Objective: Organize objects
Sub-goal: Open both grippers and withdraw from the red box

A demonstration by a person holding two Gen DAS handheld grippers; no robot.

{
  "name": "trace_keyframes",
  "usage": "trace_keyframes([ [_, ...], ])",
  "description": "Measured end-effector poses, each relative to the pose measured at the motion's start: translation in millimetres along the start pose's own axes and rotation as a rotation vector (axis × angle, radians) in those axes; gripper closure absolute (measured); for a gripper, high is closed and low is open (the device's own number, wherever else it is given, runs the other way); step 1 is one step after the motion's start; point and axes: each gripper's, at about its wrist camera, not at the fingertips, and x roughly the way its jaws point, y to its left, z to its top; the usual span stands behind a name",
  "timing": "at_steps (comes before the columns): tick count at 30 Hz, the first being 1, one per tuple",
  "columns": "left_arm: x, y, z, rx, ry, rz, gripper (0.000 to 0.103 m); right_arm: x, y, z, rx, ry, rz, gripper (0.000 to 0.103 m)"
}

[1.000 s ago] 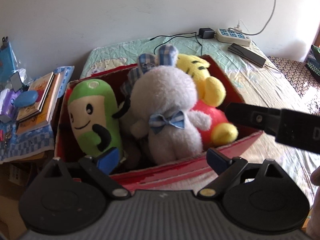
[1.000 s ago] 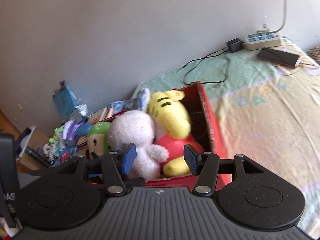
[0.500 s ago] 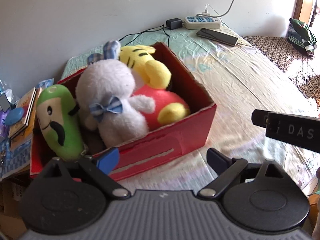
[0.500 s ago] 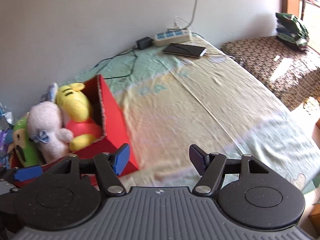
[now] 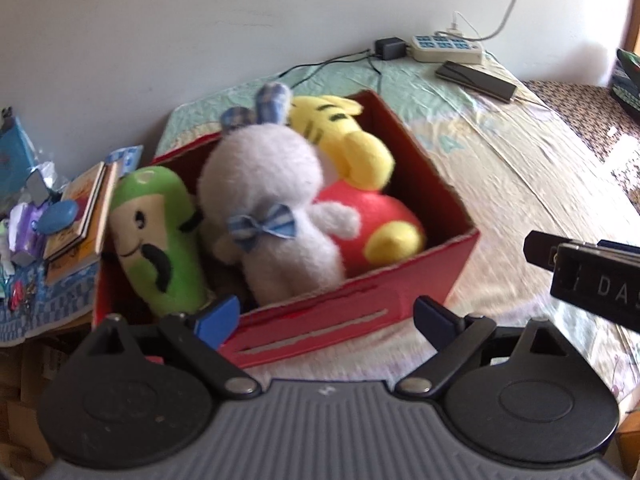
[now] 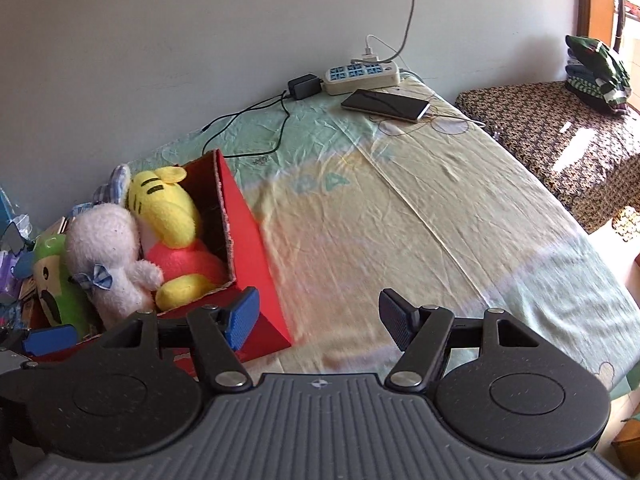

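Red box at the bed's left edge, three plush toys inside, bare sheet to its right, left gripper and right gripper both spread wide, holding nothing, the right one's jaws just widened

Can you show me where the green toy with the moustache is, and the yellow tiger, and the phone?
green toy [image 5: 154, 236]: left wrist view, on its face.
yellow tiger [image 6: 162, 200]: right wrist view, on its striped head.
phone [image 6: 386, 105]: right wrist view, middle of its dark screen.
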Motion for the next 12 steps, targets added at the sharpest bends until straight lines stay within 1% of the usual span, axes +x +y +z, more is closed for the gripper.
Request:
trace_keyframes([
  [4,-5.9,23.2,2.3,-0.048,-0.023,0.056,0.009,-1.8,25.4,7.5,-0.05,-0.016,0.064,0.034],
  [9,-7.8,53.9,4.3,-0.118,-0.039,0.07,0.009,-3.4,60.6,14.5,-0.13,-0.033,0.149,0.034],
  [12,-9.0,66.0,2.0,-0.148,-0.051,0.103,0.009,-1.9,75.8,15.9,-0.167,-0.033,0.189,0.033],
])
